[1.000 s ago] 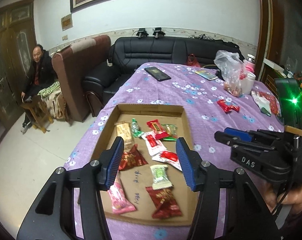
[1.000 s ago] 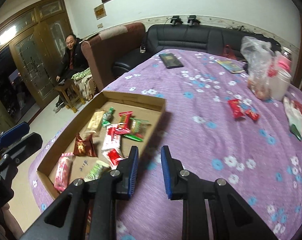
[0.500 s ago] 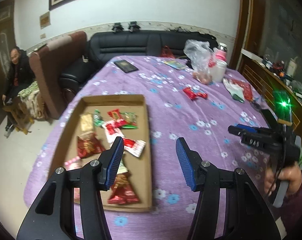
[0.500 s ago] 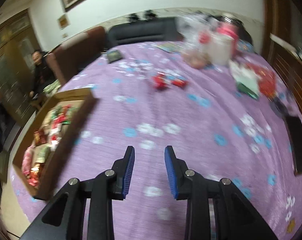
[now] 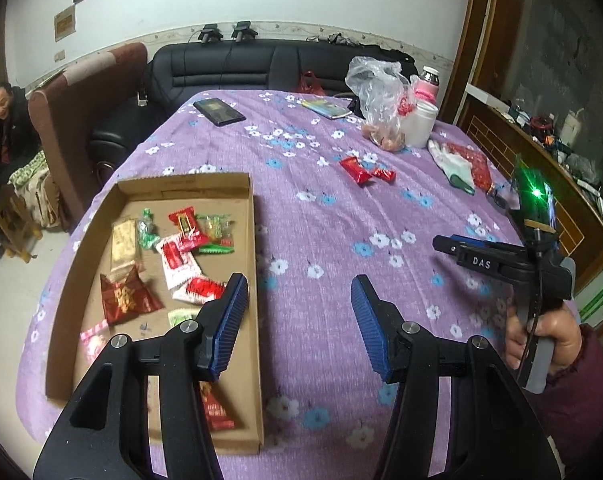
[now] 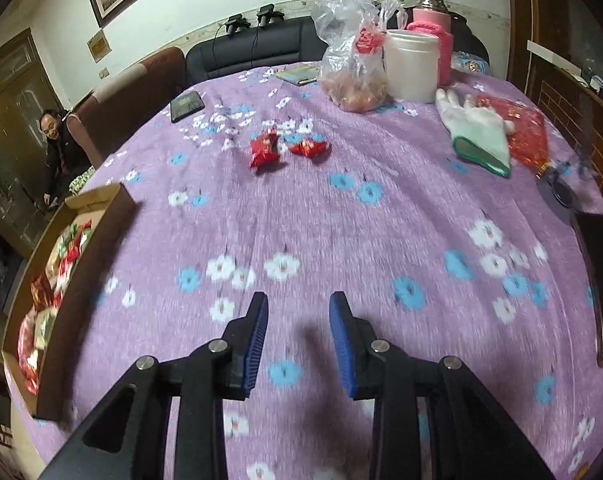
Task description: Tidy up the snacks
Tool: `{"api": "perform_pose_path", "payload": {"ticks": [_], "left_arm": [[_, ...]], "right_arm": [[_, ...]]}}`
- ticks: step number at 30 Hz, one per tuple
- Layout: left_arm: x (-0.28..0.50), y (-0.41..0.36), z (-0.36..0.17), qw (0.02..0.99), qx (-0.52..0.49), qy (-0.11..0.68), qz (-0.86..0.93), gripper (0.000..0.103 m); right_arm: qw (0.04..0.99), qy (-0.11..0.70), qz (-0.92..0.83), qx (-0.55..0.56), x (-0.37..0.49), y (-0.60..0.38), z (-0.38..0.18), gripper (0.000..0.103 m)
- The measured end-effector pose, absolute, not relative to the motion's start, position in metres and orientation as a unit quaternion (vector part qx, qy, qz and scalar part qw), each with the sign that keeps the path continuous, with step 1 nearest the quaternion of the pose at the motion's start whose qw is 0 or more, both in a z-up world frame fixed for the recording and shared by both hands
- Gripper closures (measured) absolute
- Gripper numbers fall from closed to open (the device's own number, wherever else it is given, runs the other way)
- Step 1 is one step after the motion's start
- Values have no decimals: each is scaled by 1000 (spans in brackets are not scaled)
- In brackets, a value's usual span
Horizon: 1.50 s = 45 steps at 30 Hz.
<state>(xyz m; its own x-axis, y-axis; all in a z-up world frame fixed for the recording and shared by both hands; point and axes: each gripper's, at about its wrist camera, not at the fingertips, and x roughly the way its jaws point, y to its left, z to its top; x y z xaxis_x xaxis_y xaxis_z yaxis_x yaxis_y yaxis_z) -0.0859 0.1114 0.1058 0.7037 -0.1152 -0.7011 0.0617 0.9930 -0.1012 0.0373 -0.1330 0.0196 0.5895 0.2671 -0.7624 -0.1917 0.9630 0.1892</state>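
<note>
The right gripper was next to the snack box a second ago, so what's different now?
The right gripper swung away from the cardboard box toward the two red snack packets lying loose on the purple tablecloth, and its jaws parted a little; nothing is between them. The left gripper drifted from over the box to its right edge, still open and empty. The snacks in the box and the loose packets haven't moved.

The right gripper (image 6: 298, 334) hung over the purple flowered tablecloth (image 6: 341, 220), its jaws parted with nothing between them. Ahead lay two red snack packets (image 6: 264, 148), apart from the cardboard tray (image 6: 89, 216) of snacks at the left edge. Farther back stood a plastic bag (image 6: 351, 60) beside a white tub (image 6: 411, 66), with a glove (image 6: 475, 128) near them.
</note>
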Motion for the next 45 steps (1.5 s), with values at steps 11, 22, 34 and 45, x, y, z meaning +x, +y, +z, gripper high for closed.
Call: {"api": "perform_pose_path", "payload": {"ticks": [11, 22, 34, 45], "left_arm": [[-40, 118, 92, 914, -79, 389, -85, 49], [16, 114, 104, 903, -90, 404, -120, 49], [73, 85, 89, 888, -87, 433, -128, 49], [143, 41, 59, 866, -78, 472, -144, 49]], "right_arm": [[880, 441, 115, 130, 135, -150, 25, 68], [879, 451, 102, 111, 205, -126, 6, 69], [887, 439, 111, 93, 217, -112, 1, 83], [882, 440, 109, 131, 157, -160, 9, 87]]}}
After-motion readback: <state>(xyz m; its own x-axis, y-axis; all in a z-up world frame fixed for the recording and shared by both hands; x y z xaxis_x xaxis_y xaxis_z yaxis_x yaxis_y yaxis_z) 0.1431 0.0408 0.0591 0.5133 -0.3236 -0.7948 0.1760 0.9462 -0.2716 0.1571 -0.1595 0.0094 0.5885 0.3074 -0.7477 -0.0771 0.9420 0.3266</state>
